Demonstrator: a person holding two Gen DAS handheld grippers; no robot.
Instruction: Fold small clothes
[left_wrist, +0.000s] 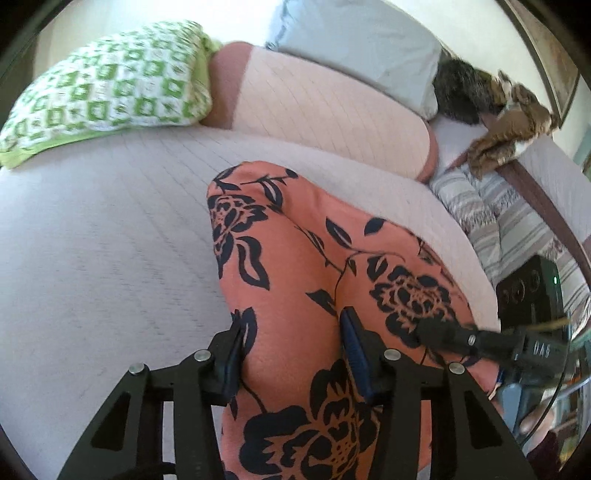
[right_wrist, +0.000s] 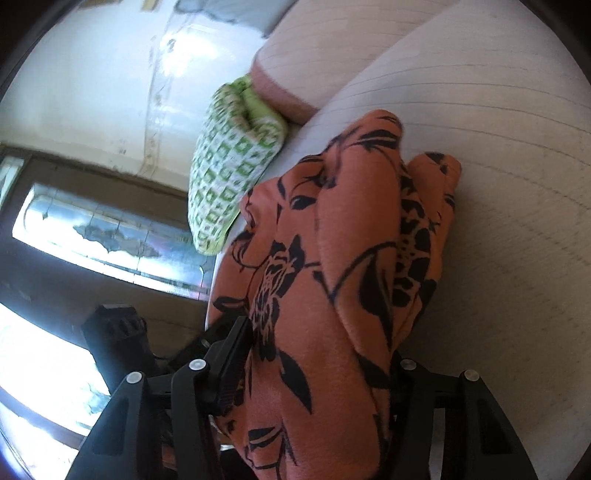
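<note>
**Quilted bed and what lay on it**

A bed (left_wrist: 92, 240) covered in a pale, stitched quilt carried everything. An orange cloth with dark floral print (left_wrist: 295, 258) lay bunched on the quilt, its folds running toward the near edge. Behind it, a green-and-white checked pillow (left_wrist: 110, 85) rested at the far left, touching a long pink quilted bolster (left_wrist: 325, 110). A grey pillow (left_wrist: 362, 48) lay beyond the bolster, with a dark furry item (left_wrist: 458, 92) just beside it.
</note>
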